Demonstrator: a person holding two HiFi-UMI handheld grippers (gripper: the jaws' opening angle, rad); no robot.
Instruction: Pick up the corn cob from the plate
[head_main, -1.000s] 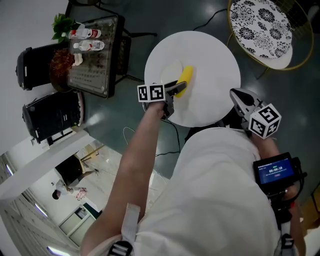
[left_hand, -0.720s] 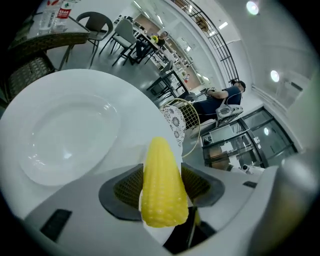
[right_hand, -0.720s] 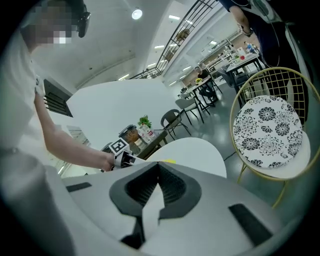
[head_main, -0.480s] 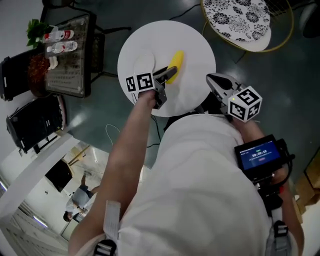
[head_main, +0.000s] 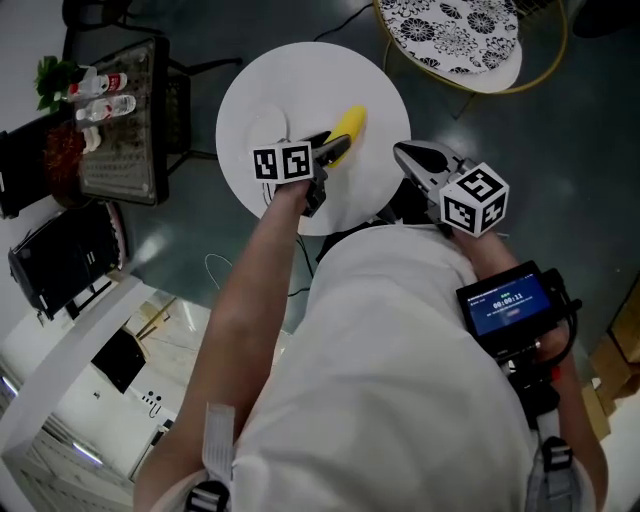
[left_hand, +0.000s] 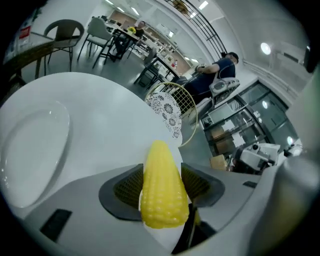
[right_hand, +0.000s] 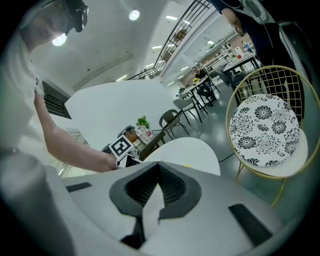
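The yellow corn cob (head_main: 347, 127) is clamped between the pads of my left gripper (head_main: 335, 148), held over the round white table (head_main: 370, 185) to the right of the white plate (head_main: 262, 122). In the left gripper view the corn cob (left_hand: 161, 185) stands tip-forward between the ribbed pads of the left gripper (left_hand: 162, 181), and the bare plate (left_hand: 30, 145) lies at the left. My right gripper (head_main: 408, 154) hovers at the table's near right edge, jaws together and holding nothing. The right gripper (right_hand: 159, 167) looks across at the table and my left arm.
A gold-framed chair with a patterned seat (head_main: 455, 30) stands beyond the table at the right. A dark side table with bottles and a plant (head_main: 120, 110) sits at the left, with black appliances (head_main: 60, 255) below it. People and furniture fill the far room (left_hand: 210, 75).
My left gripper has carried the corn cob rightwards across the table, away from the plate. The right gripper has kept still beside the table edge.
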